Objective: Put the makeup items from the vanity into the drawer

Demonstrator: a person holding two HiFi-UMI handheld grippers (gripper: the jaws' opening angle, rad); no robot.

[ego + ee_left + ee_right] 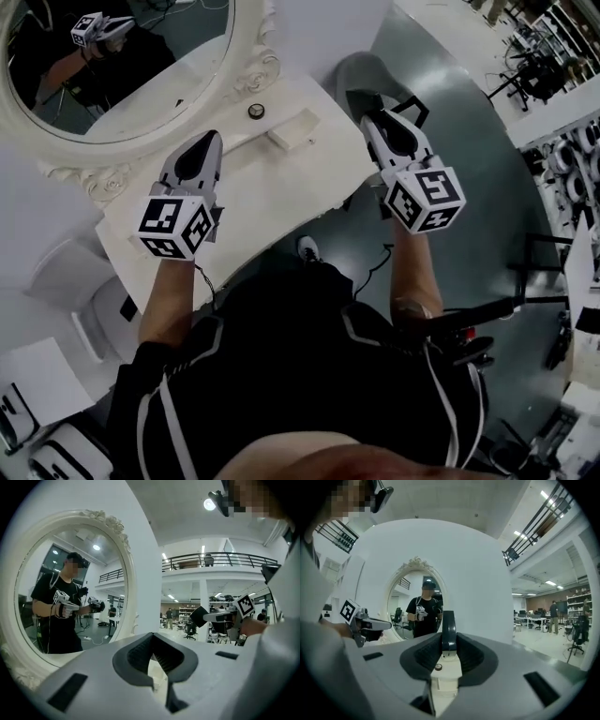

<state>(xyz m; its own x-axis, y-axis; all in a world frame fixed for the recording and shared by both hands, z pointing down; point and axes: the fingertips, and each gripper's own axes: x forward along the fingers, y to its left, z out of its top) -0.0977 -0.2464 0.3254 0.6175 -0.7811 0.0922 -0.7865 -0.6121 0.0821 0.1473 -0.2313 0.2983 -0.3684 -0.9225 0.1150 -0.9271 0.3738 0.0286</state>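
2 tongs are in view, each a white plastic shell with dark ribbed pads and 1 black-and-white marker cube at the rear. The left tongs (208, 141) (152, 638) hang over the white vanity surface (309, 183). Their pads run together to a point and nothing sits between them, so they look pressed together, though the wide lens makes the very tip hard to judge. The right tongs (384, 117) (448, 645) are out past the surface's right edge, above the glossy grey floor (459, 103). They pinch 1 thin dark blue-grey makeup item (448, 627), upright, round-topped and seen edge-on, so its face is hidden. In the head view it is only a dark shape at the tips.

2 more things lie on the surface near the foot of the mirror: 1 small dark round item (256, 111) (438, 667) and, near it on the right but not touching, 1 white oblong box (292, 129).

1 oval mirror in a carved white frame (255, 67) (129, 573) (415, 563) stands at the back, cut off at the head view's top edge. Its glass reflects the person and both tongs. The drawer cannot be picked out, because the vanity's front is hidden beneath the surface and the person's dark-clothed body.
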